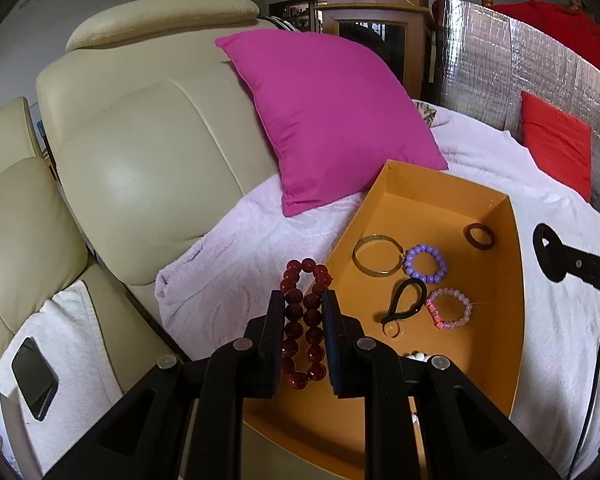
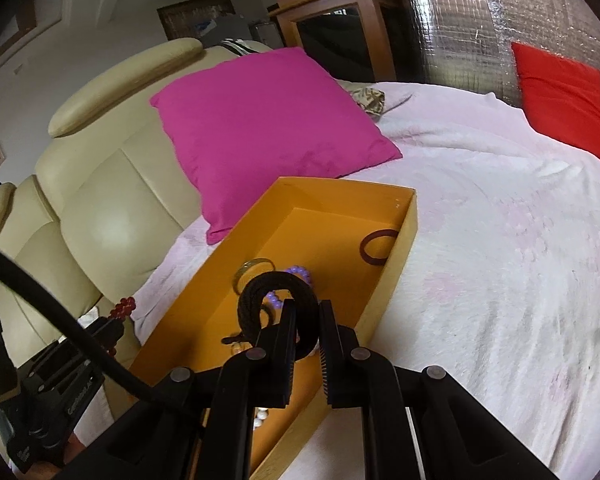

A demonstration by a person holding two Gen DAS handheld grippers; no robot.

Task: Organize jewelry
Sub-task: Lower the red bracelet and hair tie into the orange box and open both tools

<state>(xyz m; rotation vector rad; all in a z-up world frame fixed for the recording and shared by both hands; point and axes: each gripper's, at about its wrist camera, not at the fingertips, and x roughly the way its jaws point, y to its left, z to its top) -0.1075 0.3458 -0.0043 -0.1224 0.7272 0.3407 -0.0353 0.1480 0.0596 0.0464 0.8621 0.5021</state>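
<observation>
My left gripper [image 1: 303, 300] is shut on a dark red bead bracelet [image 1: 300, 344], which hangs over the near left rim of an orange box [image 1: 516, 320]. In the right wrist view my right gripper [image 2: 306, 308] is shut on a black braided band [image 2: 260, 292] above the orange box [image 2: 400, 248]. The same band [image 1: 546, 250] shows at the right edge of the left wrist view. A gold bangle [image 1: 378, 256], a purple bead bracelet [image 1: 426, 263], a dark red ring [image 1: 479, 235], a black cord loop [image 1: 406, 300], a pink bracelet [image 1: 449, 308] and white beads [image 1: 418, 357] lie inside.
The box rests on a pale pink blanket [image 2: 500, 240]. A magenta cushion [image 1: 332, 112] leans behind it against a cream leather recliner [image 1: 140, 152]. A red cushion [image 2: 564, 96] sits far right before a silver foil panel. A phone [image 1: 34, 378] lies on a white towel at left.
</observation>
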